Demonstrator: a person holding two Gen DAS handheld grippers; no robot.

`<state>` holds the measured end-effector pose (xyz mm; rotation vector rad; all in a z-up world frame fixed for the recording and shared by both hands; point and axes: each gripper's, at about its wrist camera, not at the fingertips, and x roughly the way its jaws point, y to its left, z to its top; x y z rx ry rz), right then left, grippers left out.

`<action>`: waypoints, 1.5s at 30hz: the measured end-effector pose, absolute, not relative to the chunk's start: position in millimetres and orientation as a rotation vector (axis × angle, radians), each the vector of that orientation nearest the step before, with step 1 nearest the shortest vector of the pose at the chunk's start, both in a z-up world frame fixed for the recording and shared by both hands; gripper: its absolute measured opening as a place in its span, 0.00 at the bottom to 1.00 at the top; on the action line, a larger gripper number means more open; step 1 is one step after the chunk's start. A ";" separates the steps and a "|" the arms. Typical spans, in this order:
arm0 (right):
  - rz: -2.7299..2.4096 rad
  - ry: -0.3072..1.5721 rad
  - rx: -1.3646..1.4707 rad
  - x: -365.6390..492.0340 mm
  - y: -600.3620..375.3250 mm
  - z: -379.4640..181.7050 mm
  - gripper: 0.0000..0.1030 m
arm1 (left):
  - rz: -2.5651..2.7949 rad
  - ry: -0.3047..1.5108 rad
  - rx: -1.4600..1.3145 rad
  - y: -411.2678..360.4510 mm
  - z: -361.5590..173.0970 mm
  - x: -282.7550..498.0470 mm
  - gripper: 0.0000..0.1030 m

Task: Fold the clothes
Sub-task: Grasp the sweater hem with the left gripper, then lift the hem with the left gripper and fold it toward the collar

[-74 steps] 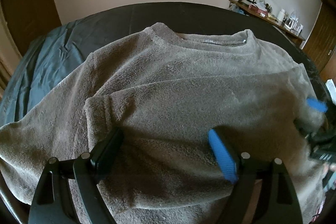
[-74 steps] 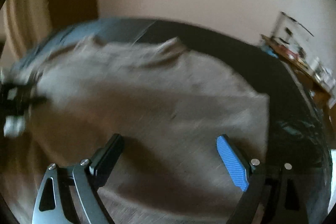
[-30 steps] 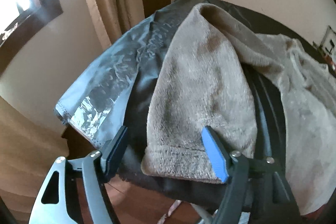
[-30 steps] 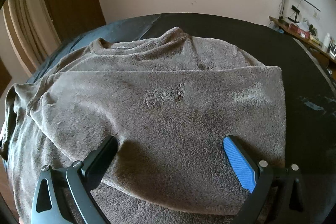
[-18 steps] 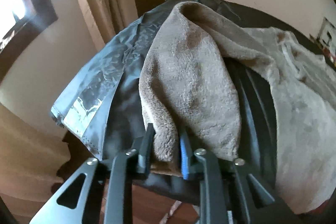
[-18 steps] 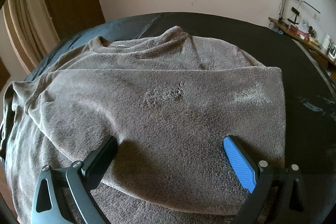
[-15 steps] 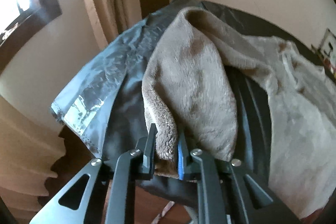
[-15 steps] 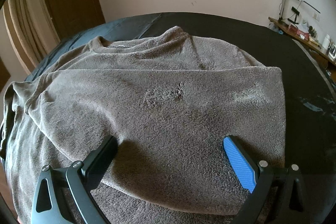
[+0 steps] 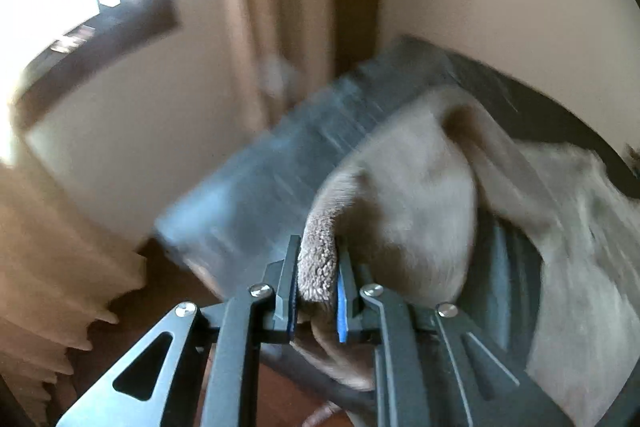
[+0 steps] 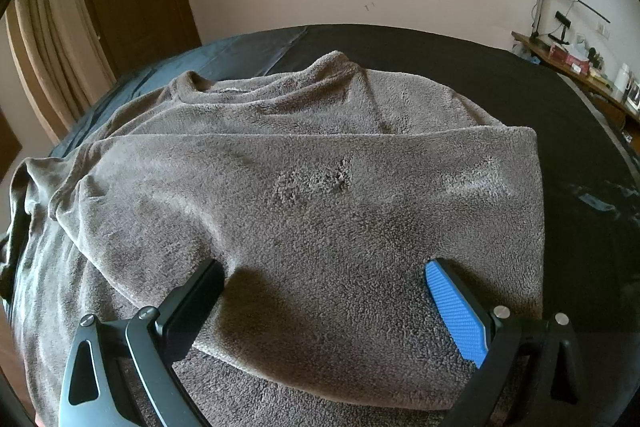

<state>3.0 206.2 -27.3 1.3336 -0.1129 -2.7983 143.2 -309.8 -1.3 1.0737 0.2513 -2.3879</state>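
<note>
Curtain point(image 9: 44, 247): hangs at the far left beside the window, clear of the work.
Bed cover point(image 9: 256, 187): dark sheet under the garment; its corner hangs over the bed's edge, so cloth lying there can slip off.
Left gripper point(image 9: 316, 283): clamped tight on the cuff end of the sleeve, fleece bunched between both pads, probably pinched at the very end so the whole sleeve follows when it is carried.
Sleeve point(image 9: 420, 195): drapes from the grip back toward the body of the sweater; the left wrist view is blurred, so its exact lie is unclear.
Sweater point(image 10: 320, 187): grey fleece, spread on the bed with collar toward the wall; its right side is already turned in over the chest, giving a straight edge.
Right gripper point(image 10: 324, 295): jaws wide apart, holding nothing, poised over the folded part near the hem, likely ready to steady it.
Step in hand: judged as bringing the left sleeve across the body.
</note>
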 end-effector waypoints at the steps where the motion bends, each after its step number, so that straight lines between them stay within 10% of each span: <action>1: -2.799 -0.113 1.334 3.2 206.2 -27.3 0.99 | -2.357 0.247 1.038 -320.2 10.1 142.3 0.15; 16: -2.806 -0.077 1.351 2.6 203.1 -28.0 0.99 | -2.572 0.580 0.934 -360.4 147.9 114.3 0.14; 41: -2.765 -0.282 1.259 6.9 220.8 -25.5 0.99 | -3.277 0.265 1.695 76.5 142.5 20.4 0.15; 43: -2.762 -0.293 1.253 6.7 221.6 -25.7 0.99 | -3.311 0.205 1.810 106.3 130.0 21.3 0.25; 45: -2.760 -0.307 1.245 7.0 222.5 -26.1 0.99 | -3.337 0.138 1.934 133.1 114.1 20.7 0.55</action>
